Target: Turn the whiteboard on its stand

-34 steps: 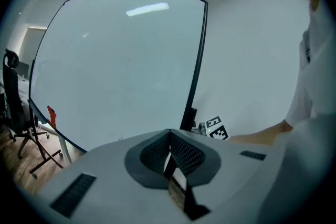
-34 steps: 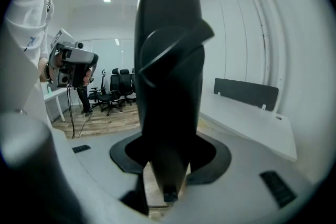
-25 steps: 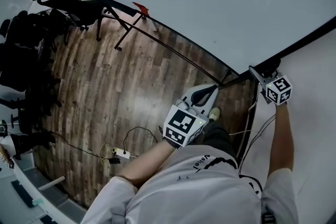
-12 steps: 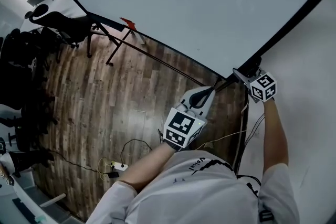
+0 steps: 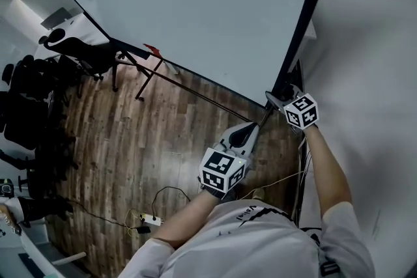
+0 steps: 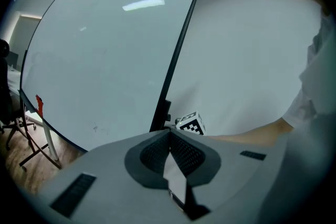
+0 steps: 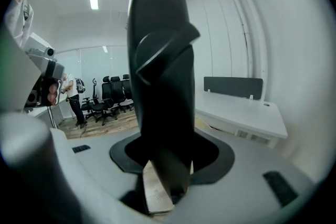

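- My right gripper [image 7: 164, 165] is clamped on the black edge frame [image 7: 160, 55] of the whiteboard [image 5: 195, 10] (low on that edge, near the corner).
- My left gripper [image 6: 169, 132] has its jaws clenched together on nothing and points at that same corner.
- The whiteboard sits on its stand [image 5: 146, 68] over the wood floor [image 5: 130, 133].

My right arm [image 5: 328, 166] reaches forward, nearly straight, and my right gripper [image 5: 279, 99] is clamped on the whiteboard frame [image 5: 304, 16]. My left arm [image 5: 186, 211] is bent at the elbow, with my left gripper [image 5: 255, 125] pointing forward, jaws together and holding nothing.
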The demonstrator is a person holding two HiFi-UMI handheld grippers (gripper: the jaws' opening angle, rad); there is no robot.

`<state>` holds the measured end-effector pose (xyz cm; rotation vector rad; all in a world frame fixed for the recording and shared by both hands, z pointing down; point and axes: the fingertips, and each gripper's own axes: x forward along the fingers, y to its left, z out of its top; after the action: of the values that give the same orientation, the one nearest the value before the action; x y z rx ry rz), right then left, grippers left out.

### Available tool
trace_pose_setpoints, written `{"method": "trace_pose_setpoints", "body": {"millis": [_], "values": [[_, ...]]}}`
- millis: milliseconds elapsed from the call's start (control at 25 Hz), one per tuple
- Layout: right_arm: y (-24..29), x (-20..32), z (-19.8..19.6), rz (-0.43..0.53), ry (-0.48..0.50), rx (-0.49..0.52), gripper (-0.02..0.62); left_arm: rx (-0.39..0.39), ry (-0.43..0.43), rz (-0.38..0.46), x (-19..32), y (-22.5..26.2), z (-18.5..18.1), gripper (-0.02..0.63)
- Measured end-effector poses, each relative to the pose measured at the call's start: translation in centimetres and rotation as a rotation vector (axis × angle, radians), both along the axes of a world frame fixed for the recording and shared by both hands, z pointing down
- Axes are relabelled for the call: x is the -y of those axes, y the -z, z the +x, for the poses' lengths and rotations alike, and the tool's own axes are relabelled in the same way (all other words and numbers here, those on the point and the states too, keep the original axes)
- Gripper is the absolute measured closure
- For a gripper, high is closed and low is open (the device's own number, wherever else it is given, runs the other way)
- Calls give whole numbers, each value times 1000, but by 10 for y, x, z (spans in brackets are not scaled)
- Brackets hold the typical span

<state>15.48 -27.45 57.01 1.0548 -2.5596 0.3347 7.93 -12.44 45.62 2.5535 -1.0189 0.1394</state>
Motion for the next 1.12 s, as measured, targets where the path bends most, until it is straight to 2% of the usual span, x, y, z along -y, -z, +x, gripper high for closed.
{"method": "trace_pose_setpoints", "body": {"millis": [200, 280, 440, 520, 600, 680, 880, 1120], "values": [[-3, -11, 16, -23, -15, 26, 402, 2, 28, -1, -21, -1, 22, 595], [-9, -21, 32, -26, -57, 55, 373, 2, 35, -4, -26, -6, 30, 595], [-5, -56, 61, -21, -173, 123, 373, -3, 43, -15, -36, -9, 37, 595], [2, -74, 71, -42, -225, 181, 376, -10, 45, -24, -38, -11, 42, 595], [10, -92, 74, -74, -246, 258, 429, -20, 46, -33, -41, -14, 50, 595], [23, -108, 72, -75, -241, 302, 459, -27, 41, -38, -43, -17, 59, 595], [73, -139, 53, -32, -176, 354, 468, -28, 24, -29, -50, -7, 78, 595], [105, -171, 42, 30, -124, 316, 491, -14, 35, 7, -60, 2, 87, 595]]}}
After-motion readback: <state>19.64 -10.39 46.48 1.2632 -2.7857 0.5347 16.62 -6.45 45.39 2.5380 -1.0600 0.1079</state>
